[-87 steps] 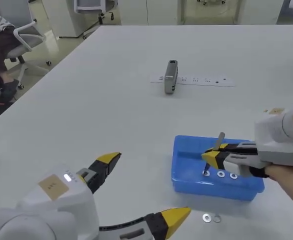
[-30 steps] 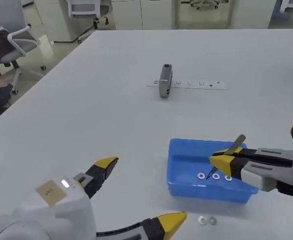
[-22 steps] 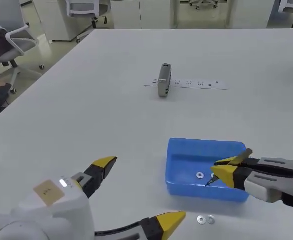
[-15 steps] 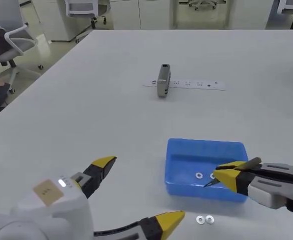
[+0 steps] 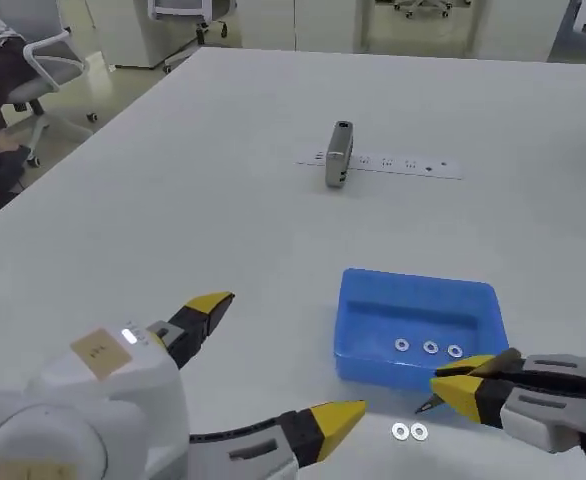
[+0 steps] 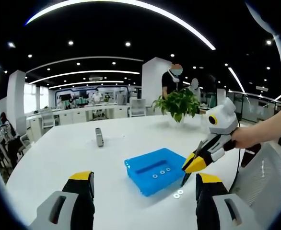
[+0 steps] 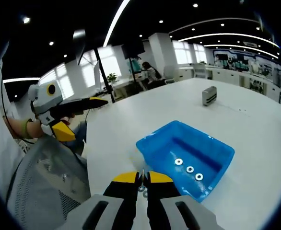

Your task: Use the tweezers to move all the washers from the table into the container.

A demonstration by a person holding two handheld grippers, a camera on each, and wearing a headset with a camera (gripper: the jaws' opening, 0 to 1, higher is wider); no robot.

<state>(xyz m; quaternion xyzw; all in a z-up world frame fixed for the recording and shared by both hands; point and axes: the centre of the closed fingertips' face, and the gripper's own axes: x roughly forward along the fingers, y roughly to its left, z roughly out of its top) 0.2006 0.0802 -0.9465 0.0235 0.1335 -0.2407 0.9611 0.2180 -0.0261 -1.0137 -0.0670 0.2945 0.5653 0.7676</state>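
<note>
The right tool (image 5: 455,380) is clenched on the tweezers (image 5: 430,403), its yellow jaws pressed almost together around them, as the right gripper view also shows (image 7: 143,178). The tweezers' dark tip points down and to the left, just beside the two washers (image 5: 410,432) that lie side by side on the white worktop (image 5: 223,210); whether the tip touches the surface cannot be told. These two washers sit just in front of the near wall of the blue container (image 5: 418,292). Three washers (image 5: 429,347) lie in a row on its floor, close to that near wall. The left tool (image 5: 273,362) is at the near left with its jaws spread wide and nothing between them, apart from the container and the washers; its own view shows the same wide gap (image 6: 144,178). At the far side of the worktop a small grey device (image 5: 340,153) lies across a pale printed strip (image 5: 408,163). An office chair (image 5: 48,75) stands beyond the far left edge.
</note>
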